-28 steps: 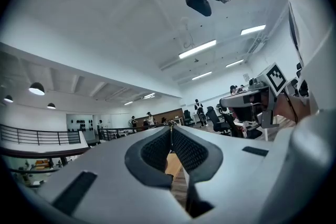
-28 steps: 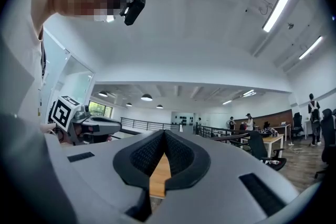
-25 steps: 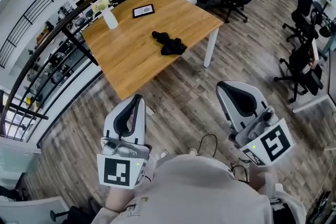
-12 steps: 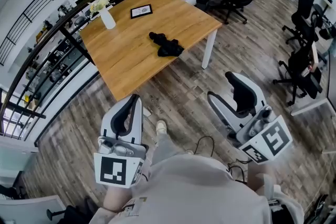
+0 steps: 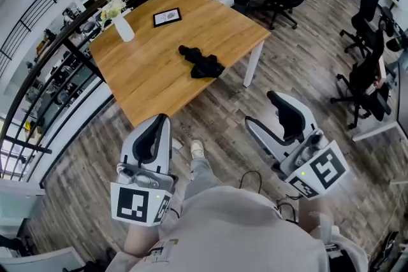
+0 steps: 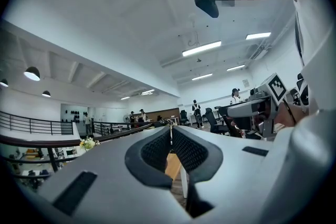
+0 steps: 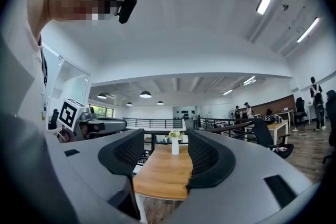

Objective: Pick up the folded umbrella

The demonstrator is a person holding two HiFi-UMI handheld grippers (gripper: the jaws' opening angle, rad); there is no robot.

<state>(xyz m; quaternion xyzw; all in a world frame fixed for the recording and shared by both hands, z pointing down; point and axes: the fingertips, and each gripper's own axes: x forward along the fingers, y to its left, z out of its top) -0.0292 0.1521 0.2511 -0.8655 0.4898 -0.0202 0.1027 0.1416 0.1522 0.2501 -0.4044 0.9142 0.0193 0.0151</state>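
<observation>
two grippers short of table (image 5: 153, 86) edge | left gripper (image 5: 164, 118) jaws closed | right gripper (image 5: 261, 110) jaws opening, empty | umbrella (image 5: 201, 64) mid-table

The folded umbrella (image 5: 201, 63) is black, a crumpled, compact bundle lying flat near the middle of the wooden tabletop (image 5: 153, 67), toward its right-hand edge.

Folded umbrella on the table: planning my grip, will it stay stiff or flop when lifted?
The folded umbrella looks like rumpled black fabric, so loose folds will probably sag. Lying flat and lumpy, it seems unlikely to roll.
</observation>
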